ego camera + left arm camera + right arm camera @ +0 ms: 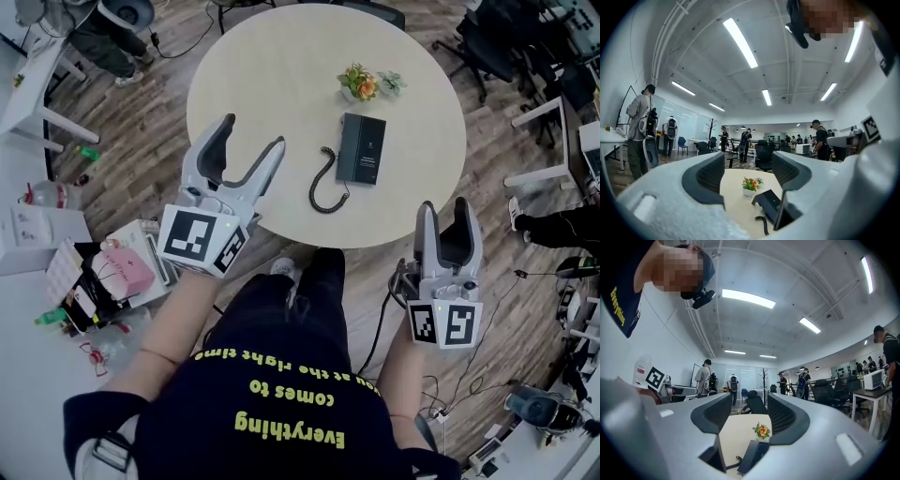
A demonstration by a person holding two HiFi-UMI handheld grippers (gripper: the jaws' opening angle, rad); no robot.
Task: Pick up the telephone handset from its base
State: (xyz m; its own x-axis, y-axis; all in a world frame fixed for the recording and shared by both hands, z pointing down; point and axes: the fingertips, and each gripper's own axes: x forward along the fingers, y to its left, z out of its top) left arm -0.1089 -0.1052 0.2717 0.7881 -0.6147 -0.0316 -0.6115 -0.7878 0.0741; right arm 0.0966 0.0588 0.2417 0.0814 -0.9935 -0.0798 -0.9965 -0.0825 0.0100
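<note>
Right gripper [445, 208] was nearest, held level off the near-right edge of the round tabletop [272, 66], above the wood floor [141, 141]; its fingers [712, 414] stood apart with nothing between them. Left gripper [251, 134] reached over the near-left edge, fingers [708, 176] spread wide, empty, touching nothing. Both pointed toward the phone and stayed well apart from it. Coiled black cord [313, 190] curled on the tabletop toward the near edge, just left of the phone. Telephone handset [347, 145] lay in place on its dark base [368, 150], right of the tabletop's centre. Small pot of orange flowers [359, 84] stood just beyond the base, toward the far-right edge. Office chairs [487, 47] stood past that edge
</note>
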